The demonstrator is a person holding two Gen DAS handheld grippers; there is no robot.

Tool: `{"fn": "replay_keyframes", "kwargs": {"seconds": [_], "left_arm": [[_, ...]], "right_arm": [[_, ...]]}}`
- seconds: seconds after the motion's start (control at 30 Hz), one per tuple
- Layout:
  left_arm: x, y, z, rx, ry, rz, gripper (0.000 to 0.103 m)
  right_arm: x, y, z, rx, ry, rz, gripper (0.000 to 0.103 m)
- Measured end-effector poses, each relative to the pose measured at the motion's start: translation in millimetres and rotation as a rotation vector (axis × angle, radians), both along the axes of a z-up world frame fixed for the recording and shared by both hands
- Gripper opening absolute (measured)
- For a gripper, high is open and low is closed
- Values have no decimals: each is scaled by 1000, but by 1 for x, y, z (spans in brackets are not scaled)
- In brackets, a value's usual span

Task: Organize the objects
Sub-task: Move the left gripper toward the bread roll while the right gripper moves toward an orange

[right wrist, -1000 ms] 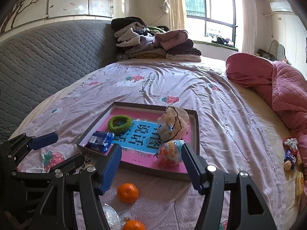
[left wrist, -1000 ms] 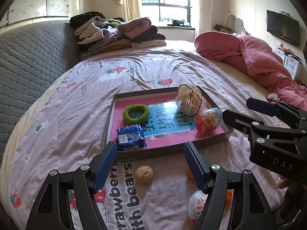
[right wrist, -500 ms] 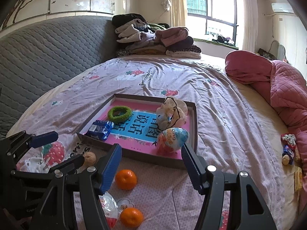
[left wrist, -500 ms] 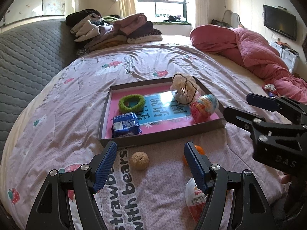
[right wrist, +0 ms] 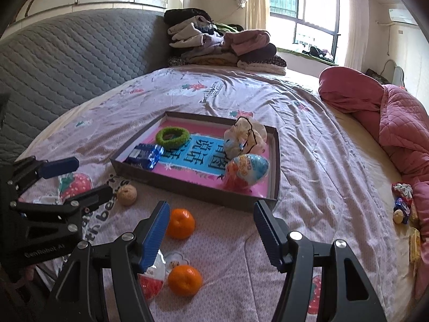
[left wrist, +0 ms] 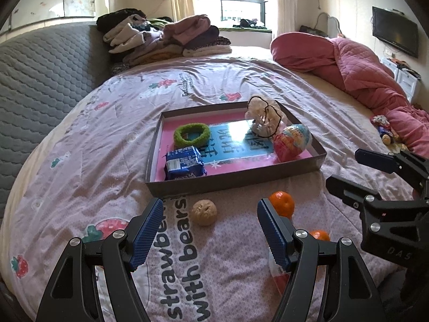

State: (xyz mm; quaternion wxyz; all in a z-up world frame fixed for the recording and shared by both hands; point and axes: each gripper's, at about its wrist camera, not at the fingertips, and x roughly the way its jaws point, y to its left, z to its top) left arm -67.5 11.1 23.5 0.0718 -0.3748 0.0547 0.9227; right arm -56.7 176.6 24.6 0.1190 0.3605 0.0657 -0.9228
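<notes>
A: Item 1, nearest you: a foil-wrapped egg (right wrist: 153, 276) lying on the bedspread (left wrist: 67, 177), partly hidden under your right gripper (right wrist: 211, 232). Its long axis can't be read from here.

B: Claws?

A: Both stand wide with nothing between the pads. Your left gripper (left wrist: 210, 230) frames item 2, the walnut (left wrist: 204, 212), round, no long axis worth aligning to. Come straight down over it, pads either side at its widest, and close slowly so it doesn't roll on the soft cloth.

B: And the right?

A: Items 3 and 4: 2 oranges, the near orange (right wrist: 185, 280) and the far orange (right wrist: 181, 223), the latter just beside your left finger. Shift so it sits centred before closing.

B: Destination?

A: Item 5, the tray (left wrist: 236, 182), just beyond the loose things, its long side running across your view. It holds 4 pieces: blue biscuit packet (left wrist: 185, 162) at the near left, green hair tie (left wrist: 191, 134) behind it, a second wrapped egg (left wrist: 293, 142) at the right with its long axis tilted up to the right, and a pale scrunchie (left wrist: 264, 115) at the far right. Set new pieces in the bare middle.
</notes>
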Motion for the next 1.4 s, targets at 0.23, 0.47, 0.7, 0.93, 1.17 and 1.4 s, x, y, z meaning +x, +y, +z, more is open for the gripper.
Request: {"fn": "replay_keyframes", "kwargs": {"seconds": [0.23, 0.47, 0.7, 0.93, 1.17, 1.4], "left_arm": [[6, -4, -5, -8, -8, 11, 74], [12, -9, -8, -4, -15, 18, 74], [14, -15, -14, -11, -25, 25, 74], [17, -16, -18, -23, -29, 26, 74], [18, -17, -22, -22, -36, 28, 74], [20, -19, -26, -18, -47, 31, 74]], "right_arm": [[11, 1, -6, 7, -12, 2, 64], [18, -1, -17, 26, -43, 10, 64], [25, -4, -27, 54, -73, 25, 64], [31, -6, -37, 71, -105, 40, 64], [36, -6, -42, 82, -121, 45, 64], [43, -9, -50, 111, -142, 69, 64]]}}
